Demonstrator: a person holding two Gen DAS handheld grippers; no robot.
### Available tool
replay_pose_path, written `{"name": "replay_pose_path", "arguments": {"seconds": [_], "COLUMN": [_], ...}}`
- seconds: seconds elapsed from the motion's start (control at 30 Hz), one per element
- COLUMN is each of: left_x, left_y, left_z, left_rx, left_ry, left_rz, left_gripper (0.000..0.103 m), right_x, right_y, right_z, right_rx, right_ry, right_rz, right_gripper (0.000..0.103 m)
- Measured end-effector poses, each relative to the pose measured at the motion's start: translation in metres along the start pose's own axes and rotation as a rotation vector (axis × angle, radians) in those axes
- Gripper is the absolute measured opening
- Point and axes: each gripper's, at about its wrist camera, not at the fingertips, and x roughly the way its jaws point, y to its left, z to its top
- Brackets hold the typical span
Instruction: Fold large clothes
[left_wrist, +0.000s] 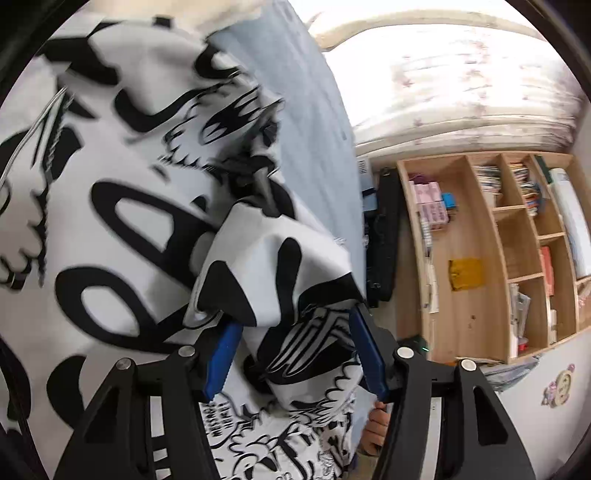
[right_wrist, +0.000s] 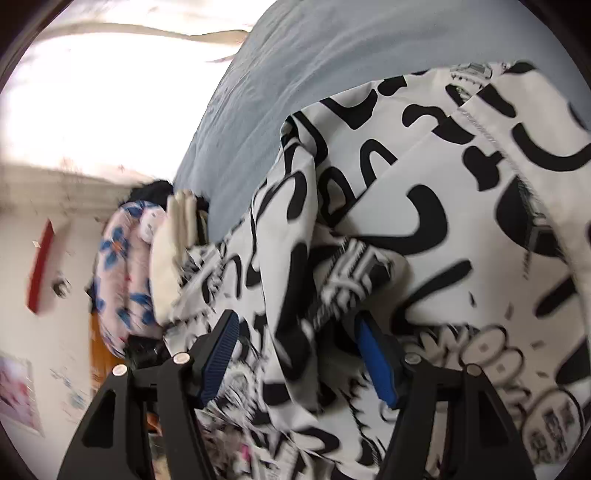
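My left gripper (left_wrist: 295, 350) stands open, a bunched fold of the white garment (left_wrist: 122, 206) with bold black cartoon print lying loose between its blue pads (left_wrist: 221, 363). My right gripper (right_wrist: 299, 360) gapes likewise over the same crumpled cloth. Beyond both, the garment spreads across a grey-blue bed sheet (right_wrist: 295, 85).

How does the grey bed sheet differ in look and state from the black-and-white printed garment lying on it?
The bed sheet is plain pale grey; the printed garment is white with bold black cartoon graphics. The bed sheet lies fairly flat with only faint creases; the printed garment is bunched into folds. Cloth of the printed garment sits between the open jaws of the left gripper and right gripper; the bed sheet does not. Both are fabric.
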Motion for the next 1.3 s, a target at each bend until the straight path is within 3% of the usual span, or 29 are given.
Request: {"name": "replay_pose_path", "arguments": {"seconds": [0.1,0.27,0.3,0.37,0.43,0.5,0.6,0.67,0.7,0.73,0.77,0.83,0.9,1.0,1.07,1.1,1.17,1.23,1.3], "left_x": [-0.005,-0.005,-0.003,-0.002,0.003,0.013,0.024,0.027,0.03,0.033,0.036,0.043,0.047,0.059,0.07,0.072,0.069,0.062,0.045], "left_y": [-0.006,-0.007,-0.006,0.0,0.004,0.004,-0.002,-0.008,-0.012,-0.016,-0.019,-0.028,-0.039,-0.046,-0.036,-0.034,-0.038,-0.046,-0.06], "left_z": [0.002,0.004,0.005,0.007,0.009,0.015,0.021,0.026,0.029,0.031,0.032,0.03,0.022,0.004,-0.001,-0.003,-0.004,-0.011,-0.023], "left_rx": [0.026,0.025,0.028,0.025,0.018,0.028,0.093,0.159,0.203,0.245,0.291,0.394,0.507,0.647,0.638,0.626,0.593,0.585,0.612], "left_ry": [-0.008,0.001,0.009,0.025,0.036,0.059,0.049,0.033,0.033,0.035,0.038,0.053,0.046,0.036,0.061,0.048,0.03,0.018,-0.008], "left_rz": [-0.031,-0.024,-0.015,0.008,0.021,0.069,0.179,0.262,0.316,0.38,0.436,0.551,0.62,0.745,0.814,0.827,0.841,0.863,0.911], "left_gripper": [0.069,0.07,0.07,0.07,0.07,0.07,0.07,0.069,0.064,0.051,0.043,0.018,0.014,0.013,0.015,0.016,0.018,0.025,0.034], "right_x": [0.016,0.039,0.042,0.047,0.05,0.049,0.051,0.056,0.059,0.063,0.065,0.067,0.059,0.057,0.08,0.083,0.075,0.061,0.041], "right_y": [-0.006,-0.01,-0.004,0.019,0.042,0.069,0.102,0.111,0.112,0.111,0.11,0.108,0.103,0.089,0.066,0.057,0.055,0.059,0.065], "right_z": [0.011,0.022,0.024,0.024,0.021,0.009,-0.015,-0.027,-0.03,-0.033,-0.034,-0.032,-0.032,-0.03,-0.021,-0.018,-0.016,-0.018,-0.024], "right_rx": [0.059,0.073,0.031,-0.129,-0.3,-0.493,-0.765,-0.878,-0.907,-0.931,-0.939,-0.938,-0.928,-0.899,-0.817,-0.778,-0.727,-0.701,-0.71], "right_ry": [0.016,0.03,0.024,-0.018,-0.06,-0.136,-0.246,-0.275,-0.274,-0.267,-0.26,-0.255,-0.265,-0.264,-0.159,-0.13,-0.133,-0.129,-0.147], "right_rz": [0.026,-0.021,-0.059,-0.184,-0.279,-0.364,-0.478,-0.531,-0.549,-0.57,-0.582,-0.589,-0.563,-0.582,-0.66,-0.658,-0.646,-0.665,-0.671], "right_gripper": [0.067,0.067,0.067,0.056,0.032,0.021,0.016,0.015,0.014,0.014,0.014,0.014,0.014,0.014,0.015,0.017,0.023,0.037,0.039]}}
